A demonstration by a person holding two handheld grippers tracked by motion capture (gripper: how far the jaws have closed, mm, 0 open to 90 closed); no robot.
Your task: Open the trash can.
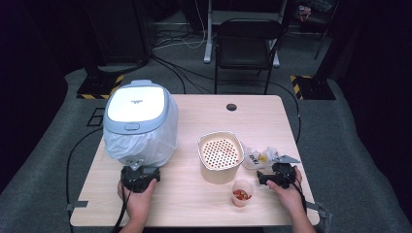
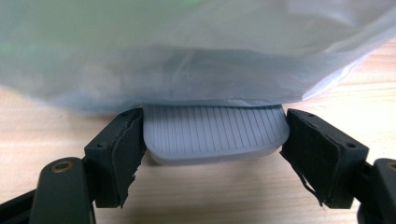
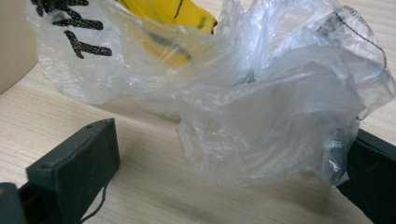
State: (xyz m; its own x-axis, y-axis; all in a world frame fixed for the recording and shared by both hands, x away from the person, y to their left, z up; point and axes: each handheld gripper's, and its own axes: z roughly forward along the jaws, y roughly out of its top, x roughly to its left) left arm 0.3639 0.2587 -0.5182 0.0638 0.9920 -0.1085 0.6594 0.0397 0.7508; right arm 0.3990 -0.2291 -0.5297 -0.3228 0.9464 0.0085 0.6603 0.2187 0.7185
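Holding red bits: small cup (image 1: 242, 192).

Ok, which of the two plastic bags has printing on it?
The small crumpled bag by the right gripper: black lettering and yellow print. The bag over the cooker is plain.

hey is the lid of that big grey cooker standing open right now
No, the cooker has its lid shut flat on top, with clear plastic wrapped around the body below it in the high view.
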